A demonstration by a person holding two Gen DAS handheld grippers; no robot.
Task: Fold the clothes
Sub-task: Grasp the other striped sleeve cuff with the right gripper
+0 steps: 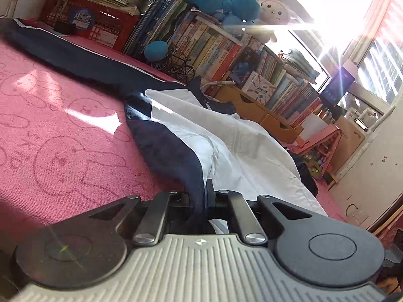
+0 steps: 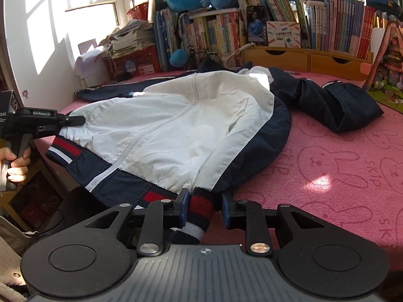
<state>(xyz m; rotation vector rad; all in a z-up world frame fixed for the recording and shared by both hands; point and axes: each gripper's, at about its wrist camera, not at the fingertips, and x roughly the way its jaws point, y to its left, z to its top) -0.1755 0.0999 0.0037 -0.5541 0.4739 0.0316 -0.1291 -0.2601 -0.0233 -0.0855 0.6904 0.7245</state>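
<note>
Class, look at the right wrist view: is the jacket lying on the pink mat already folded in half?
No. The jacket lies spread open on the pink mat, its white front and zipper showing and one dark sleeve stretched out sideways.

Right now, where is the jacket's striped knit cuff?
In the right wrist view the striped knit cuff sits bottom centre, between the right gripper's fingers, at the near hem of the white and navy jacket on the pink bedspread.

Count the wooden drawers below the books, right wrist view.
2, side by side in the wooden unit behind the bed: left drawer and right drawer. The unit's right end is covered, so more may be hidden.
</note>
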